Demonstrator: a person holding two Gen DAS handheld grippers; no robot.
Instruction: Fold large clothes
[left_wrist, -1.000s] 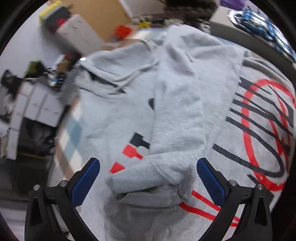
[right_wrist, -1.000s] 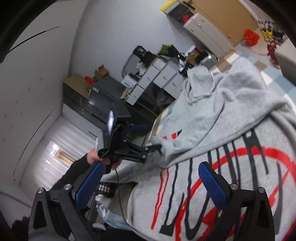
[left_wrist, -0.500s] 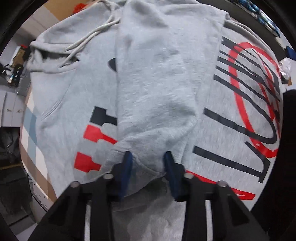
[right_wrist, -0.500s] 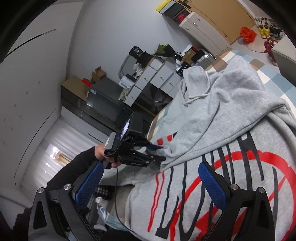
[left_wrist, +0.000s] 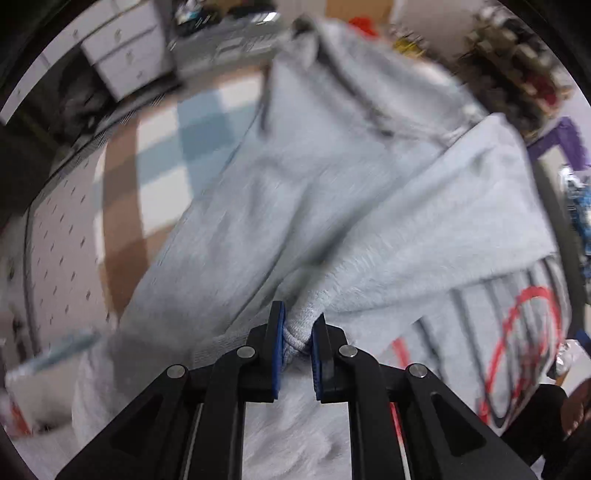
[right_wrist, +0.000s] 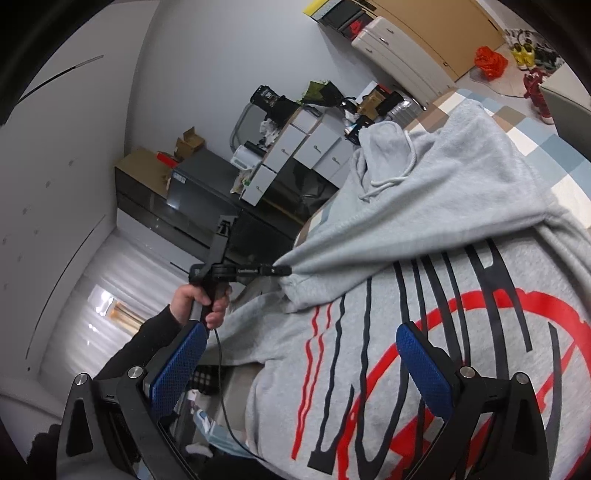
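A large grey hoodie (left_wrist: 332, 184) with a red and black print (right_wrist: 480, 332) lies spread on a checked cover. Its sleeve (right_wrist: 388, 240) is folded across the chest. My left gripper (left_wrist: 297, 321) points steeply down and its jaws are closing, the blue pads pinching the ribbed sleeve cuff (left_wrist: 301, 332) between them. In the right wrist view that left gripper (right_wrist: 284, 271) pulls the cuff taut off the hoodie's left edge, held by a person's hand (right_wrist: 195, 302). My right gripper (right_wrist: 299, 332) stands open above the printed part, with nothing between its fingers.
The checked cover (left_wrist: 166, 147) shows bare beside the hoodie. The hood with its drawstrings (right_wrist: 376, 147) lies at the far end. White drawer units (right_wrist: 314, 147) and a dark cabinet (right_wrist: 207, 206) stand beyond the edge. A cable hangs from the left gripper.
The left gripper went from wide open above the cuff to pinching it, then rolled and drew the cuff sideways off the hoodie's edge. The right gripper stayed in place and open.
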